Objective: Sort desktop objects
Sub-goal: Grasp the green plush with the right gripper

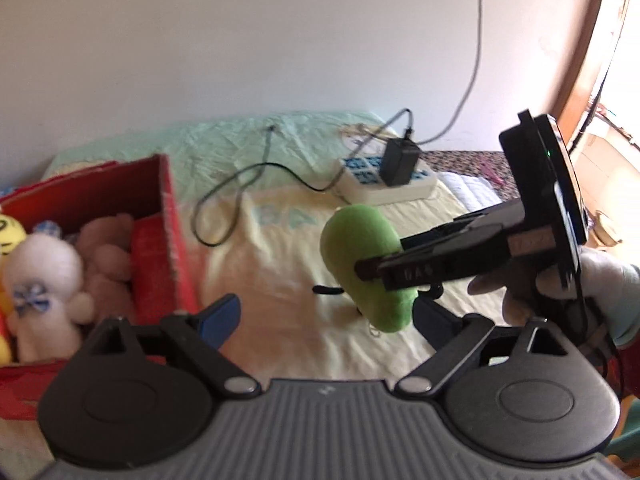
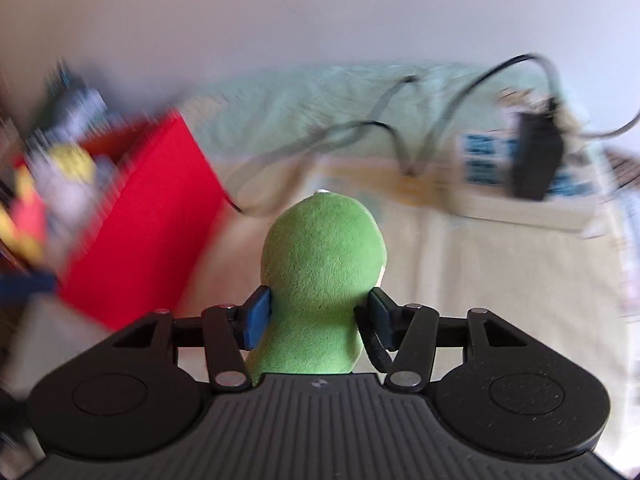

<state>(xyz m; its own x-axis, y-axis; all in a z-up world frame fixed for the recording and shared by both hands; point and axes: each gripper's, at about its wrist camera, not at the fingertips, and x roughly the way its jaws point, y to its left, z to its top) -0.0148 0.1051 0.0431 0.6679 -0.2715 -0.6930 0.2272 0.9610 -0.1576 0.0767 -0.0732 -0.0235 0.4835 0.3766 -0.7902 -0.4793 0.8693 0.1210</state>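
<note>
We hold green plush (image 2: 320,276) clamped in R gripper (image 2: 318,316), lifted over the cloth, prob. bound for red box (image 1: 170,216) w/ other soft toys. L gripper (image 1: 320,316) gapes wide, empty, nearby. R view blurry.

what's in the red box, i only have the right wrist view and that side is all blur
Observer: The left wrist view shows the red box open, with plush toys inside: a white plush doll with a blue bow and a pinkish plush bear beside it.
Operator: is the left gripper holding anything
Observer: No, the left gripper stands open and empty, low over the cloth.
Operator: and the green toy, is it off the surface
Observer: Seen from the left, the right gripper holds the green plush toy clear of the cloth, to the right of the box.
</note>
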